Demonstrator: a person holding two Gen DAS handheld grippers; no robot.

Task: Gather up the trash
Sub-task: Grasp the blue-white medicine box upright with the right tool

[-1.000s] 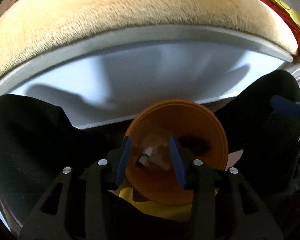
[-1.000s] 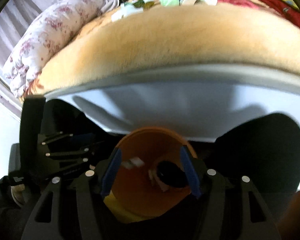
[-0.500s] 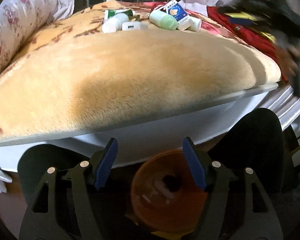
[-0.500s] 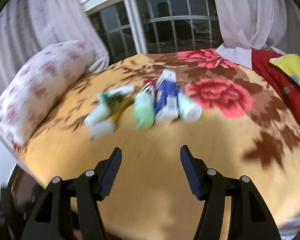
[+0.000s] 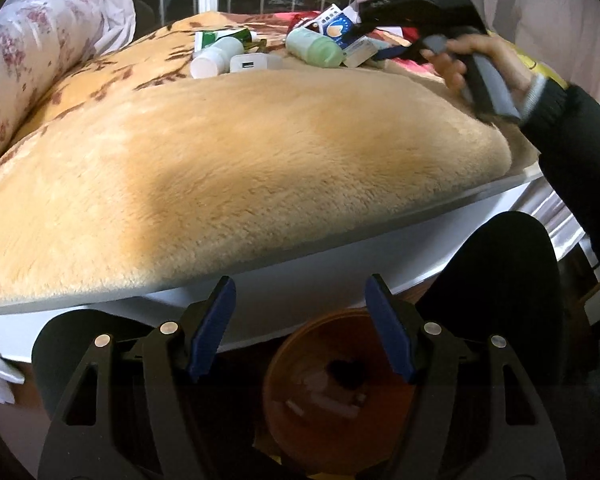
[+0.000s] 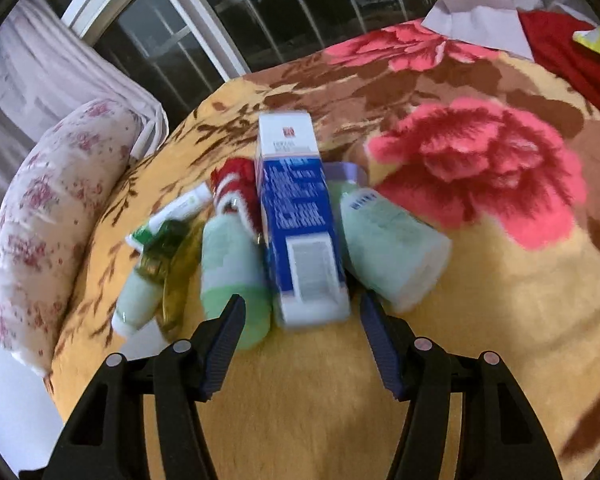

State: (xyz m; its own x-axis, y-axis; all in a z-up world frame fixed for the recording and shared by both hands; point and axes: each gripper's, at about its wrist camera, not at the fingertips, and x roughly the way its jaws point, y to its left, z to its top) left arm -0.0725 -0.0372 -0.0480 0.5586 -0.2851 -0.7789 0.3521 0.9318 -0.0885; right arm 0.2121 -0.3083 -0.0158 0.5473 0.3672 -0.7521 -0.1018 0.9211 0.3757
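Observation:
A pile of trash lies on the bed: a blue-and-white carton (image 6: 300, 224), a green bottle (image 6: 230, 264), a pale jar (image 6: 388, 248), a red-and-white wrapper (image 6: 236, 188) and a small tube (image 6: 140, 296). My right gripper (image 6: 300, 312) is open and empty, its jaws standing either side of the carton's near end. In the left wrist view the pile (image 5: 312, 44) is far off and the right gripper's body (image 5: 432, 12) reaches it. My left gripper (image 5: 300, 320) is open and empty above an orange bin (image 5: 340, 392) that holds some trash.
A tan blanket (image 5: 240, 152) with red flowers (image 6: 480, 160) covers the bed. A floral pillow (image 6: 52, 208) lies at the left. A barred window (image 6: 260, 20) stands behind. A white charger (image 5: 248, 64) lies by the pile. Dark clothed knees (image 5: 508, 272) flank the bin.
My right gripper rose from the orange bin and moved over the bed up to the pile. My left gripper opened, lifted away from the bin and now faces the bed.

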